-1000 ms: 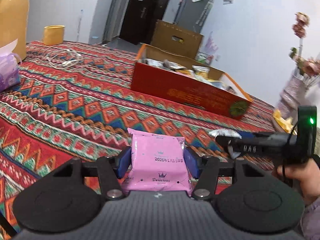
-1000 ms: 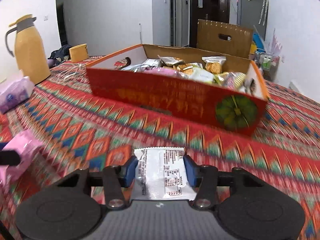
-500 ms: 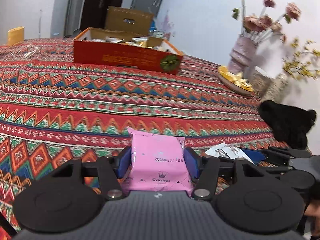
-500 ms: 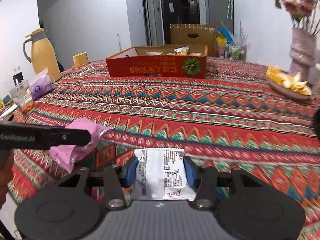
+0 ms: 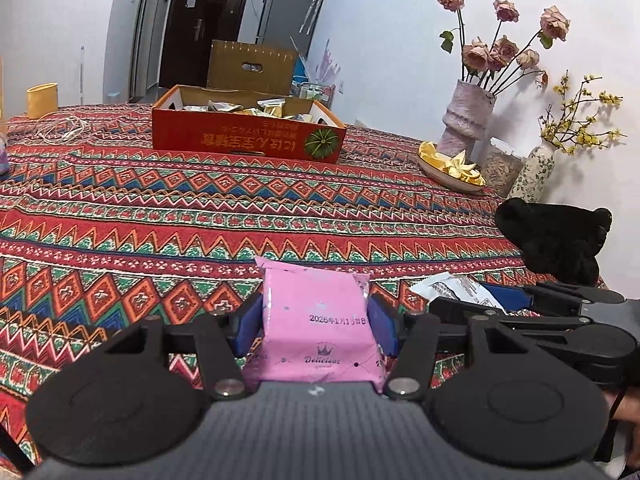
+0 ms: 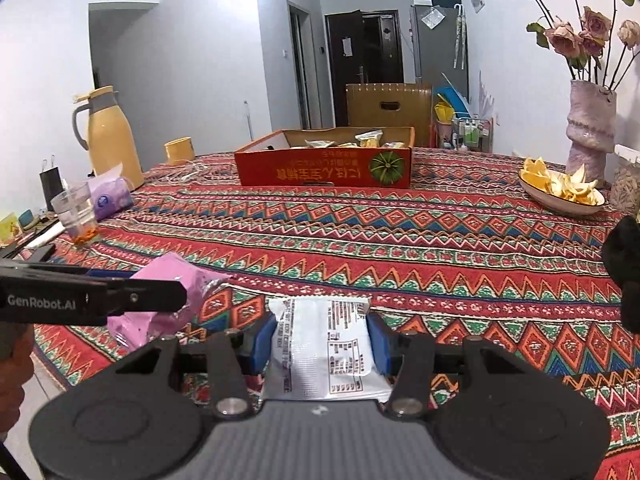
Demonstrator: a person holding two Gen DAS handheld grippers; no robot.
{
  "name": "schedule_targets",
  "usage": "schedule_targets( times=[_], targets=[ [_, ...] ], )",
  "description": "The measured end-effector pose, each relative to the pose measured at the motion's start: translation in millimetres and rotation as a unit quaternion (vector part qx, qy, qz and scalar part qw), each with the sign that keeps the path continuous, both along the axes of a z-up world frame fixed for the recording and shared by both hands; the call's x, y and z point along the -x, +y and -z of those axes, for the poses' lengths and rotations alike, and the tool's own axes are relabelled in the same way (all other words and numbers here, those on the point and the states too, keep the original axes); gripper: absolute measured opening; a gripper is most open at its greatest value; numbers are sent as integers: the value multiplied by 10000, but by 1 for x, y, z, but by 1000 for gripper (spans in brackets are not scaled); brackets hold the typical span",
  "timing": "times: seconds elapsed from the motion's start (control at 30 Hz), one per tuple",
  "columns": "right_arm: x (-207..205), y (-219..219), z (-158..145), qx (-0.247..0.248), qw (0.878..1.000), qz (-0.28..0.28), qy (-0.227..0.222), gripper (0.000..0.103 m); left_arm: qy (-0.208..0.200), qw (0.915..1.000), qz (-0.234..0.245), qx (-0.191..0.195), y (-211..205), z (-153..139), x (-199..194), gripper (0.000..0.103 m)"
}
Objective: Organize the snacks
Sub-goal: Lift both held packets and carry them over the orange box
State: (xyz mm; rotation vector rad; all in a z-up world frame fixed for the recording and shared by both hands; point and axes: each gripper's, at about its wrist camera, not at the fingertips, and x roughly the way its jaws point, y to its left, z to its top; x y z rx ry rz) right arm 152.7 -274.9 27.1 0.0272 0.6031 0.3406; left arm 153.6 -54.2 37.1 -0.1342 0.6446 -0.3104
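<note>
My left gripper (image 5: 314,322) is shut on a pink snack packet (image 5: 316,332), held above the near edge of the patterned tablecloth (image 5: 240,208). My right gripper (image 6: 318,346) is shut on a white and silver snack packet (image 6: 324,352), side by side with the left one. Each view catches the other tool: the white packet (image 5: 452,286) at the right, the pink packet (image 6: 168,304) at the left. Far across the table stands the red cardboard box (image 5: 248,140) holding several snack packets, also the red box (image 6: 324,164) in the right wrist view.
A dish of orange peel (image 6: 560,188), a vase of dried roses (image 6: 588,128) and a black furry thing (image 5: 556,240) sit at the right. At the left are a yellow jug (image 6: 112,136), a glass (image 6: 78,216), a tissue pack (image 6: 110,196) and a yellow cup (image 6: 180,151).
Both grippers have pulled back from the red box toward the table's near edge, each keeping its packet. The box now looks small and far away.
</note>
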Motion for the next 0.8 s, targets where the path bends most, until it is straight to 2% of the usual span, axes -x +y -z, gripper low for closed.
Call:
schedule_targets(
  times=[0.23, 0.47, 0.63, 0.8],
  targets=[
    [-16, 3, 1, -11, 10000, -43, 52, 48, 2, 10000, -46, 26, 6, -2, -14, 58],
    [-49, 7, 0, 69, 9999, -131, 31, 48, 19, 10000, -61, -3, 13, -5, -52, 58],
    [-88, 14, -15, 221, 9992, -279, -205, 48, -207, 9996, -90, -174, 14, -18, -91, 58],
    [-133, 28, -38, 516, 9960, -468, -554, 48, -613, 9975, -165, -309, 19, -42, -137, 58]
  ],
)
